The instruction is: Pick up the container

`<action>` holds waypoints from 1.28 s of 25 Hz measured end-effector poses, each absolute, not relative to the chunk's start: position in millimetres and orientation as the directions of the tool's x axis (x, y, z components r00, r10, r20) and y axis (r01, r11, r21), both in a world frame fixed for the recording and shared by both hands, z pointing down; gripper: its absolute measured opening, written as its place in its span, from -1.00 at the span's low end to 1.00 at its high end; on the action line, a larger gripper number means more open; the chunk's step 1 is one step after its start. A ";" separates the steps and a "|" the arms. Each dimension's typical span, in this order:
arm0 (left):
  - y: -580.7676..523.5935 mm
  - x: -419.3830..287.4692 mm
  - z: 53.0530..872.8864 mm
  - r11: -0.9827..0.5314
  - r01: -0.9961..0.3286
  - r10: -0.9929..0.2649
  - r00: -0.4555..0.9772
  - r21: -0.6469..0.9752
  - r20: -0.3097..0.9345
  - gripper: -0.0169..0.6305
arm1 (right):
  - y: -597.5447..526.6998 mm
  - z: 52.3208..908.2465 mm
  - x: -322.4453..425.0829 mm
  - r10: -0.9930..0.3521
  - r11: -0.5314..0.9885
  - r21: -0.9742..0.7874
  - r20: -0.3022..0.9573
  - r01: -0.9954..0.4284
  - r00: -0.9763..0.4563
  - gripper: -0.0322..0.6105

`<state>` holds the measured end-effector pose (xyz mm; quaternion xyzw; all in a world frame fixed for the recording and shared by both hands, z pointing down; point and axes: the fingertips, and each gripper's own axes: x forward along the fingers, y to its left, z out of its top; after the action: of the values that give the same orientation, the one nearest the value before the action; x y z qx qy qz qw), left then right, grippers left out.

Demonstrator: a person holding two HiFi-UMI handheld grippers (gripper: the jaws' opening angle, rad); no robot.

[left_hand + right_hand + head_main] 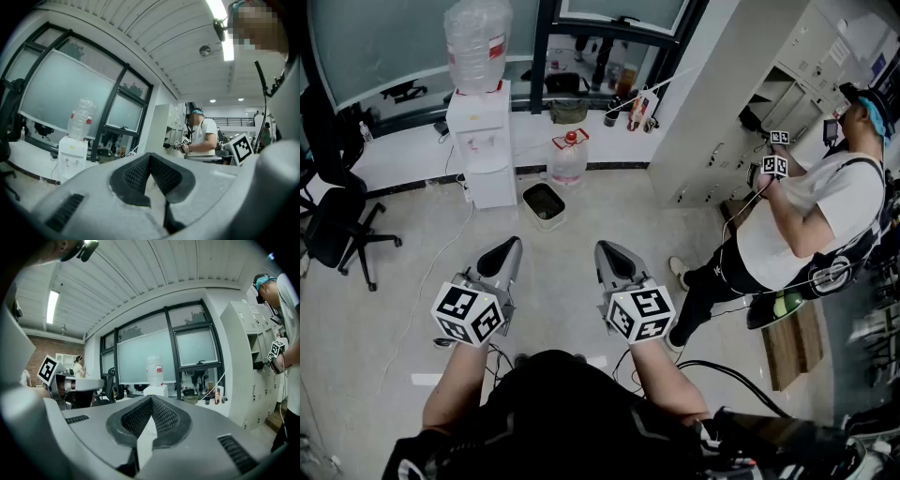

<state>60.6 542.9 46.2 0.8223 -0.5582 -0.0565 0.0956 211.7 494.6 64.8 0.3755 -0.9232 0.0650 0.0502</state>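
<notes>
A small square bin (544,204) with a dark inside stands on the pale floor, in front of the water dispenser (483,141); it is seen only in the head view. My left gripper (508,246) hovers just short of it and slightly to its left, jaws shut and nothing between them. My right gripper (605,248) is level with the left one, to the bin's right, also shut and empty. In the left gripper view the left gripper (150,154) has its tips touching. The right gripper view shows the right gripper (151,398) closed the same way.
A large water bottle (567,157) sits on the floor behind the bin. A black office chair (337,225) is at the left. At the right a person (806,225) holding grippers stands at the white lockers (741,103). A low wooden bench (792,342) lies beside them.
</notes>
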 end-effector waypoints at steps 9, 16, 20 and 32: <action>550.8 68.2 49.2 -0.366 -0.906 -0.925 0.380 0.213 0.026 -0.92 | 505.6 60.8 208.7 -0.675 0.722 -0.072 0.143 -0.688 -0.724 -0.88; 557.1 66.9 50.9 -0.375 -0.895 -0.921 0.389 0.242 0.012 -0.92 | 509.9 58.1 204.0 -0.669 0.726 -0.110 0.117 -0.679 -0.734 -0.88; 561.1 60.5 53.3 -0.383 -0.888 -0.917 0.398 0.253 0.009 -0.92 | 512.4 61.5 196.5 -0.676 0.717 -0.114 0.128 -0.688 -0.726 -0.88; 574.8 22.4 63.3 -0.454 -0.858 -0.886 0.463 0.239 -0.020 -0.92 | 529.8 71.4 153.6 -0.699 0.694 -0.098 0.150 -0.714 -0.700 -0.88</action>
<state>22.4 574.8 63.3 0.8497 -0.5133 -0.0709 0.0980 153.6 529.8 71.4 0.3842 -0.9188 0.0744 0.0506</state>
